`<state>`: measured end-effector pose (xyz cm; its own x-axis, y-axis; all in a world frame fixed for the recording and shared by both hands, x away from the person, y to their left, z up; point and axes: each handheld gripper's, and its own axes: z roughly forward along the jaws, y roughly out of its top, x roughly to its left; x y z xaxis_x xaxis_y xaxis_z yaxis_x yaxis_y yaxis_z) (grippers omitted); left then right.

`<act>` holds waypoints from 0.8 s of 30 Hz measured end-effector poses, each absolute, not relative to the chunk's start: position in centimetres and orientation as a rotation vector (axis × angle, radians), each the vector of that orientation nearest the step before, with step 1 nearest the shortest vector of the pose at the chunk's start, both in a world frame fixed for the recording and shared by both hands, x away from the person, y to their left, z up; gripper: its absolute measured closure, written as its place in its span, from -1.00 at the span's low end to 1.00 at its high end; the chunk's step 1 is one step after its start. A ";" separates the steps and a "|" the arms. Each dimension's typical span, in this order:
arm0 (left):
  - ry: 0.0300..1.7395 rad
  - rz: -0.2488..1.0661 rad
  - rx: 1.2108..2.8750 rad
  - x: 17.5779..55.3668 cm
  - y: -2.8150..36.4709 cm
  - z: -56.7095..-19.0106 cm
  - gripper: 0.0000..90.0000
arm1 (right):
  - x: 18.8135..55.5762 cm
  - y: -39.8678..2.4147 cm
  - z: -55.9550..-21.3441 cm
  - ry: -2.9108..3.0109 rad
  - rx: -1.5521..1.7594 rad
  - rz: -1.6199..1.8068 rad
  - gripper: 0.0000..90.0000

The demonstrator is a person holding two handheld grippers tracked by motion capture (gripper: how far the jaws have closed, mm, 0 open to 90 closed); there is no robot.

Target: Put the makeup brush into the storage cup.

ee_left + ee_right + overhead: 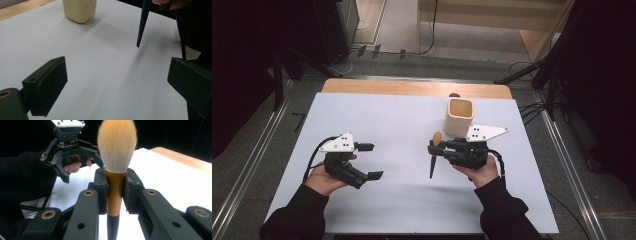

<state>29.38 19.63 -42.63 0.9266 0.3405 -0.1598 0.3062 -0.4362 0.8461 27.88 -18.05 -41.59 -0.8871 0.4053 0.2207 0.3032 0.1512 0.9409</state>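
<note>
Setting: white table top with a wooden strip along its far edge, dark room around it, grey floor and cables beyond.
Right jaws: closed on the makeup brush; both pads press the gold ferrule from either side, seen plainly in the right gripper view.
Right gripper: sits just in front of the cup, on the person's side of it, jaws pointing toward the left gripper.
Brush: upright in the grip, tan bristles on top, gold ferrule between the pads, black tapered handle hanging down below them.
Brush tip: in the left gripper view the handle's point hangs just above the table; whether it touches the surface I cannot tell.
Left jaws: wide apart, nothing between them, bare table showing in the gap.
Left gripper: well apart from the cup, toward the left near part of the table, jaws pointing toward the brush.
Cup: cream, square-mouthed cup stands upright on the table near the far edge; its inside looks empty from the high view.
Brush to cup: bristles sit just beside the cup's near left corner in the high view; not touching as far as I can see.
Hands: each hand holds its gripper from below, dark sleeves coming in from the near edge, farthest from the cup.
</note>
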 end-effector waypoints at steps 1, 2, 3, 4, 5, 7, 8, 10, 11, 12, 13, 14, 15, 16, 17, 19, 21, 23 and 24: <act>0.465 0.047 2.052 29.3 19.8 -42.6 -0.92 | 27.9 -18.1 -41.6 2.316 0.713 1.860 0.70; 0.465 0.050 2.052 29.3 19.9 -42.6 -0.92 | 27.9 -18.2 -41.6 2.313 0.719 1.858 0.70; 0.472 0.050 2.048 29.3 20.1 -42.6 -0.92 | 27.9 -18.4 -41.5 2.312 0.720 1.853 0.70; 0.472 0.052 2.048 29.3 20.2 -42.6 -0.92 | 27.9 -18.5 -41.5 2.310 0.723 1.851 0.70; 0.475 0.059 2.046 29.3 20.4 -42.6 -0.92 | 27.9 -18.6 -41.5 2.308 0.727 1.849 0.70; 0.474 0.060 2.042 29.2 20.6 -42.5 -0.92 | 27.9 -18.8 -41.5 2.304 0.736 1.846 0.70; 0.475 0.064 2.040 29.2 20.8 -42.5 -0.92 | 27.9 -18.9 -41.5 2.302 0.742 1.843 0.70; 0.480 0.076 2.038 29.2 21.0 -42.6 -0.92 | 27.9 -19.1 -41.4 2.298 0.742 1.841 0.70; 0.482 0.084 2.038 29.2 21.2 -42.6 -0.92 | 27.9 -19.3 -41.4 2.296 0.751 1.837 0.70; 0.488 0.084 2.035 29.2 21.3 -42.6 -0.92 | 27.9 -19.3 -41.4 2.296 0.751 1.837 0.70; 0.494 0.087 2.033 29.2 21.5 -42.6 -0.92 | 27.9 -19.4 -41.4 2.294 0.758 1.836 0.70; 0.496 0.087 2.027 29.2 21.7 -42.5 -0.92 | 27.9 -19.5 -41.4 2.294 0.760 1.834 0.70; 0.497 0.089 2.025 29.2 21.8 -42.5 -0.92 | 27.9 -19.6 -41.4 2.288 0.762 1.835 0.70; 0.501 0.091 2.024 29.2 21.9 -42.5 -0.92 | 27.9 -19.7 -41.4 2.288 0.765 1.836 0.70; 0.501 0.094 2.021 29.2 22.1 -42.5 -0.92 | 27.9 -19.8 -41.3 2.288 0.767 1.831 0.70; 0.510 0.090 2.016 29.1 22.3 -42.6 -0.92 | 28.0 -19.9 -41.3 2.280 0.773 1.833 0.70; 0.511 0.096 2.016 29.1 22.6 -42.6 -0.92 | 28.0 -20.2 -41.3 2.277 0.773 1.830 0.70; 0.510 0.100 2.015 29.0 22.8 -42.5 -0.92 | 28.0 -20.4 -41.3 2.272 0.784 1.827 0.70; 0.513 0.101 2.008 28.9 22.9 -42.5 -0.92 | 28.1 -20.5 -41.3 2.270 0.790 1.824 0.70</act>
